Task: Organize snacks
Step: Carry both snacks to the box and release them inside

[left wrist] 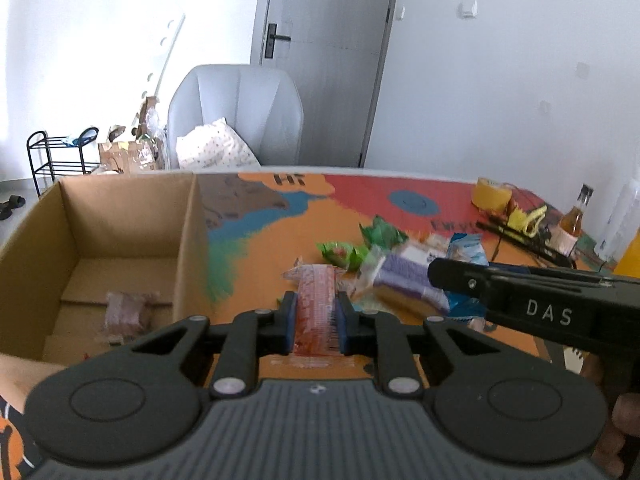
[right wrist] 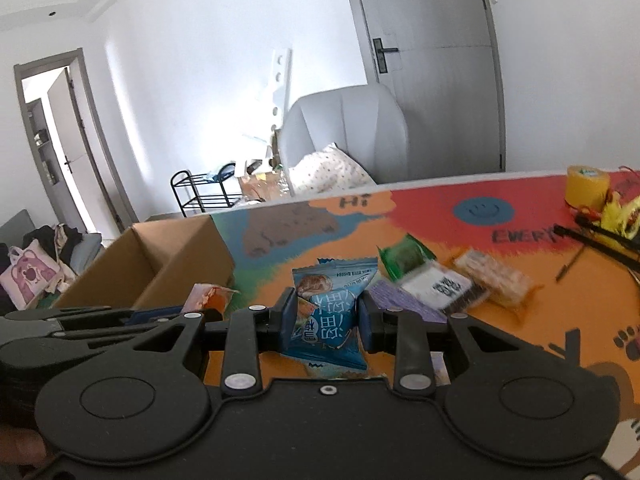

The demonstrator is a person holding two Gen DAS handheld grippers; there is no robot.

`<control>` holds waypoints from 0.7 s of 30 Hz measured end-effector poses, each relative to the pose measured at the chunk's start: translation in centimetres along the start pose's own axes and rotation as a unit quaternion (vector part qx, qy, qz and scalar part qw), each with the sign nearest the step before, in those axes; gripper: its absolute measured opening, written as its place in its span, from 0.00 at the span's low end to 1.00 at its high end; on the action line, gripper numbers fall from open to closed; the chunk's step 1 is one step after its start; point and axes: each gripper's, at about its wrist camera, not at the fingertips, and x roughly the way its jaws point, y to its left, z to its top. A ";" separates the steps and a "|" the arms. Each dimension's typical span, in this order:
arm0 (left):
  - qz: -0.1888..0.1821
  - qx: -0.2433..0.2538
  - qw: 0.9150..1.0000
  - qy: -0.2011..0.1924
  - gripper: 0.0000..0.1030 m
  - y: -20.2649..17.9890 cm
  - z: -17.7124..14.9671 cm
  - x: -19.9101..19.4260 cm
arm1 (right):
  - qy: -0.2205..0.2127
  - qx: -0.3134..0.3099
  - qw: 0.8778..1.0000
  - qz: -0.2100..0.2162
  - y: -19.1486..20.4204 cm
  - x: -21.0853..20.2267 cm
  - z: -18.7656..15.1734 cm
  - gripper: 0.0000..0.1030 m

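- The desk (right wrist: 500, 312) wears a colourful printed mat.
- On it: a cardboard box (left wrist: 120, 220), loose snack packets (right wrist: 448, 284), a yellow tape roll (right wrist: 587, 187), a small bottle (left wrist: 574, 220).

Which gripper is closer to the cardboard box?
Left. The left gripper, clamping a red snack packet, sits right beside the cardboard box. The right gripper, holding a blue packet, is farther out.

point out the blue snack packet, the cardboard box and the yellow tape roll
blue snack packet (right wrist: 332, 312), right wrist view, middle of its printed front between the tool's pads
cardboard box (left wrist: 188, 240), left wrist view, bare right-hand wall
yellow tape roll (right wrist: 587, 188), right wrist view, outer side of the roll
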 end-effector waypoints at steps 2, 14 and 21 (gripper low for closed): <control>0.000 -0.002 1.000 -0.008 0.18 0.2 0.5 -0.4 | -0.003 -0.001 1.000 0.004 0.2 0.0 0.4 0.29; 0.017 -0.009 0.999 -0.038 0.18 1.9 2.8 -1.8 | -0.012 -0.008 0.999 0.030 2.4 1.2 2.5 0.29; 0.036 -0.022 0.998 -0.048 0.18 4.2 3.6 -2.1 | -0.009 -0.017 0.999 0.047 4.4 2.5 3.3 0.29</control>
